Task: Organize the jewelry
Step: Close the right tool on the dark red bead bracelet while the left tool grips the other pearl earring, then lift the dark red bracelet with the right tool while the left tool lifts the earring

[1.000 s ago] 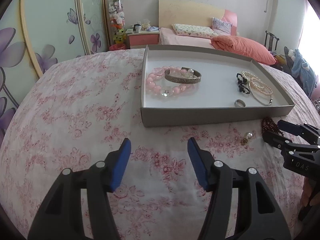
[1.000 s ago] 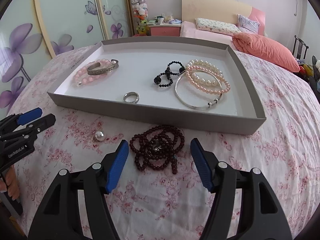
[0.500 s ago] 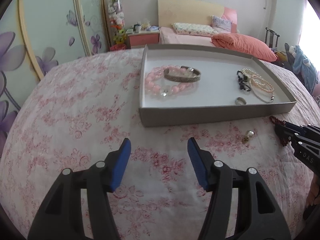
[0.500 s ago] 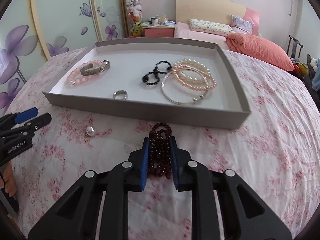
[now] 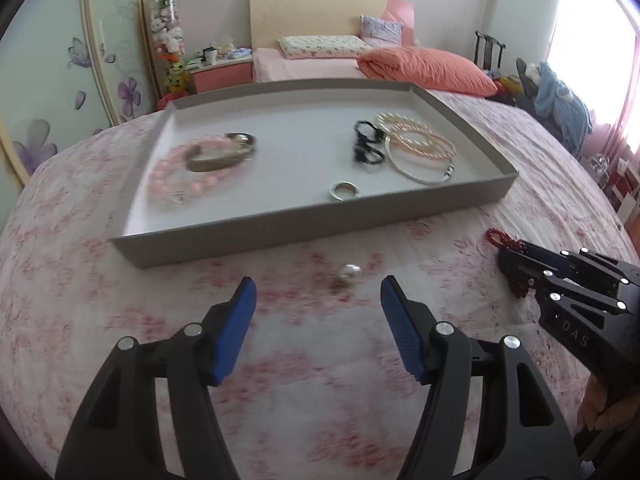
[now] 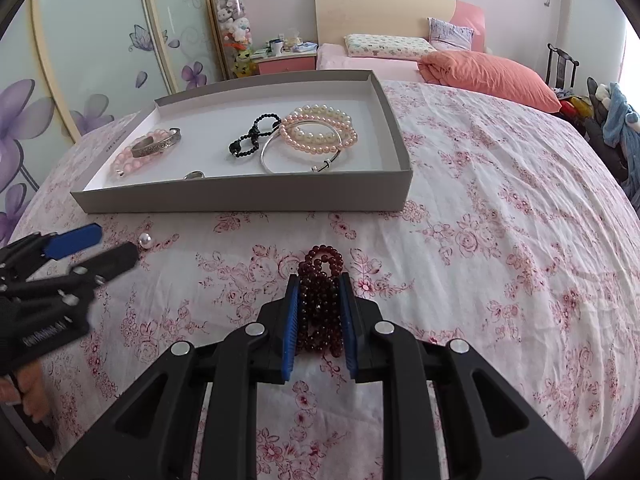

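Note:
My right gripper [image 6: 319,280] is shut on a dark red bead necklace [image 6: 321,304], bunched between its blue pads just above the floral cloth; it also shows in the left wrist view [image 5: 505,238]. My left gripper [image 5: 315,294] is open, its fingers either side of a loose pearl earring [image 5: 349,272] lying just ahead on the cloth; the earring also shows in the right wrist view [image 6: 145,239]. The grey tray [image 6: 248,200] holds a pink bead bracelet [image 6: 132,158], a silver cuff [image 6: 157,145], a black bead bracelet [image 6: 250,138], pearl bracelets [image 6: 318,130], a silver bangle [image 6: 296,160] and a ring [image 5: 344,191].
The tray stands on a round table with a pink floral cloth [image 6: 500,216]. A bed with an orange quilt [image 6: 492,74], a pink nightstand [image 6: 285,63] and flowered wardrobe doors [image 6: 96,60] are behind. Clothes hang on a chair [image 6: 616,120] at the right.
My right gripper shut on the red necklace and lifted it off the cloth. My left gripper moved right and forward until the pearl earring lay just ahead between its open fingers.

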`<state>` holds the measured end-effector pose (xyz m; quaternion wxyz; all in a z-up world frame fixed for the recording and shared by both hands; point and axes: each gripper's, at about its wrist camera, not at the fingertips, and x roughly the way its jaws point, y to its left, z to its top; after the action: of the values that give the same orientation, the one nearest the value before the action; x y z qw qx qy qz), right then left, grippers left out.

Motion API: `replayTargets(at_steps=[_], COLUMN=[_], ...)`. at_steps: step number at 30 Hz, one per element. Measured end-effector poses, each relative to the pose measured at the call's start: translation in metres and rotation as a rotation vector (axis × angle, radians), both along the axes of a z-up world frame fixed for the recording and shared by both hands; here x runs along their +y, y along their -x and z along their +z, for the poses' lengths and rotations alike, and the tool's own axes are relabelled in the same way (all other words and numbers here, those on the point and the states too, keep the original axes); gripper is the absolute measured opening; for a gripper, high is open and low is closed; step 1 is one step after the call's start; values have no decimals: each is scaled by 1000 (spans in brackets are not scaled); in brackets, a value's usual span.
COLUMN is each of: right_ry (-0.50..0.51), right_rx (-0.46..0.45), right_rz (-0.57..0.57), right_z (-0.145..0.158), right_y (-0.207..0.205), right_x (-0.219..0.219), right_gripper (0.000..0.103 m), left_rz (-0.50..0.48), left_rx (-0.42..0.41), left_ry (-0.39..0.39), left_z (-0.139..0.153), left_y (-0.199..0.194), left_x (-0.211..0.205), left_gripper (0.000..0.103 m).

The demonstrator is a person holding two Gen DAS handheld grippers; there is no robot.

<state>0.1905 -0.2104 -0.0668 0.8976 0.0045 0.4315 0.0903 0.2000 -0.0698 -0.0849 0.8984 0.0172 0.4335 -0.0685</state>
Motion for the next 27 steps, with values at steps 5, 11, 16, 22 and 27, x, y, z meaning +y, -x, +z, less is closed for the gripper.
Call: replayTargets(at_steps=[5,11,16,22,27], right_ry=[-11,-10,-8,-12,-5], right_rx=[1,1,0,0,-1], right_rz=[1,1,5,39,70], right_z=[0,0,0,1,1], right_y=[0,2,2,4,5], right_x=[0,-1,-1,10,24], right_gripper=[20,20,20,20,20], left_rz=[3,1,6,68,136], left_rx=[21,-7,-9,-5,2], left_ry=[-19,-52,-51,-63,-58], left_z=[-8,-10,-9,-8,-7], left_y=[-9,-12,-9,1,10], left_x=[-13,-21,-14,20,52], left_gripper=[54,23,14,14,14])
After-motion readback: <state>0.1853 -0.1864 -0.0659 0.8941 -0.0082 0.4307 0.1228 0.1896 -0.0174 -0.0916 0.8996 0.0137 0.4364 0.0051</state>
